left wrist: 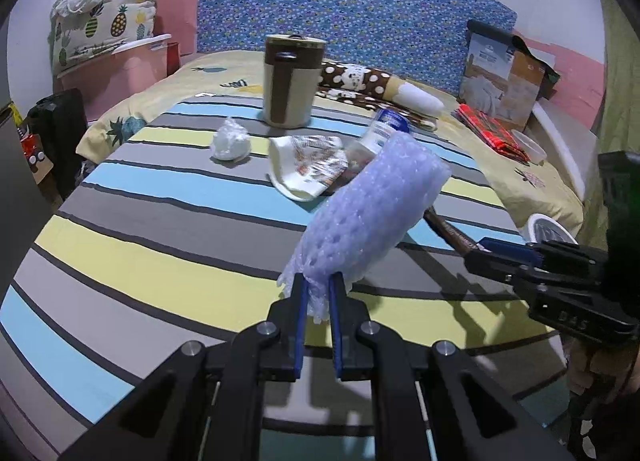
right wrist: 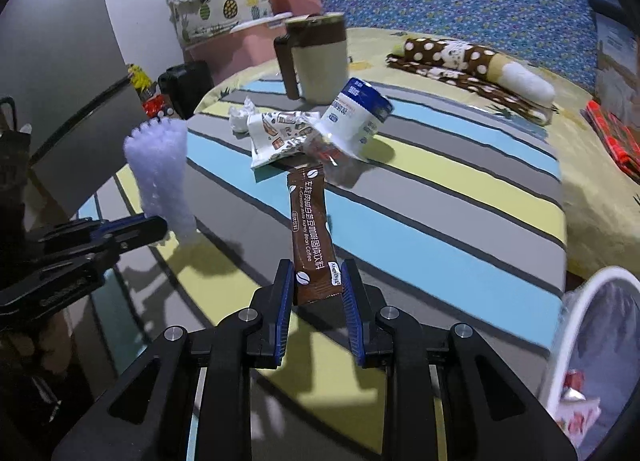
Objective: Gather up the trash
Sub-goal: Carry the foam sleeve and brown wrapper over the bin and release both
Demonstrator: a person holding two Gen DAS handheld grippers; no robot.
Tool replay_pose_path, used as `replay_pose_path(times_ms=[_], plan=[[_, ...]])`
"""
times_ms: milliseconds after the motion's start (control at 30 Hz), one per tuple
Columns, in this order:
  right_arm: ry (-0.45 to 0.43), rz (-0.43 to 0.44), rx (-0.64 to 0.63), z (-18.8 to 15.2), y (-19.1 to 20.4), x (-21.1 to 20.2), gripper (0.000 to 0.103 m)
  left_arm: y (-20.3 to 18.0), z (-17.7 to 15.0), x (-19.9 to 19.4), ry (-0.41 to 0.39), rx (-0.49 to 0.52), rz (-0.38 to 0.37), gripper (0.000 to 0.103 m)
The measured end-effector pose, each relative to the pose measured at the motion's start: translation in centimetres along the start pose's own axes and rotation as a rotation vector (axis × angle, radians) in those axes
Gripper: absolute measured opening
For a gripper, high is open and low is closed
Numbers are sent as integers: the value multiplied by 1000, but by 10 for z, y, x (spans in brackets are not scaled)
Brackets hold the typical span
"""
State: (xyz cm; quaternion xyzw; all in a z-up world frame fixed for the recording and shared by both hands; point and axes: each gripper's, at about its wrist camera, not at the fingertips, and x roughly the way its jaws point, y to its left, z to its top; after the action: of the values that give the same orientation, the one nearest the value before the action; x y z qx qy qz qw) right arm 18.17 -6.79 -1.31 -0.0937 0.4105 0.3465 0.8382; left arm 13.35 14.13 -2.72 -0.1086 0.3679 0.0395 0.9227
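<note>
Trash on striped bed, both tongs loaded

Bubble wrap roll (left wrist: pixel 372 217): pinched at its lower end by left tongs (left wrist: pixel 318 293), lifted above the striped bed (left wrist: pixel 140 221).
Brown coffee sachet (right wrist: pixel 312 237): clamped at its lower end between right tongs (right wrist: pixel 318 289).
Printed wrapper (right wrist: pixel 276 137), white-and-blue bottle (right wrist: pixel 356 113), crumpled white wad (left wrist: pixel 230 141): lying on bed near brown-and-cream mug (left wrist: pixel 290 81).
White bin (right wrist: pixel 588 341): beside bed, at right.

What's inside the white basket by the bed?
The white basket holds some red-and-white wrappers near the bottom. Its mesh wall and the picture's edge hide whatever else is in there.
</note>
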Motion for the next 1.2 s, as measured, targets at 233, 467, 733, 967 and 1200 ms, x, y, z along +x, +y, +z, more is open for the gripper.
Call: replay_pose_path(times_ms=[233,467,733,967,1200], plan=[[-45,-19,54,-17,-8,-28,26,-27,-8,-11,3,30,-40,11],[-96,-45,101,-28,-15,-53,26,-55,-11,-23,-2,61,-81,11],[-140,-84,148,-40,-28,-75,26,-90,-13,-29,3,98,-135,11],[-159,-127,193,-51,-42,-88,26,-117,-14,-28,17,134,-176,11],[-180,-171,238,-62,-60,-101,26,-148,-12,-22,30,178,-213,11]])
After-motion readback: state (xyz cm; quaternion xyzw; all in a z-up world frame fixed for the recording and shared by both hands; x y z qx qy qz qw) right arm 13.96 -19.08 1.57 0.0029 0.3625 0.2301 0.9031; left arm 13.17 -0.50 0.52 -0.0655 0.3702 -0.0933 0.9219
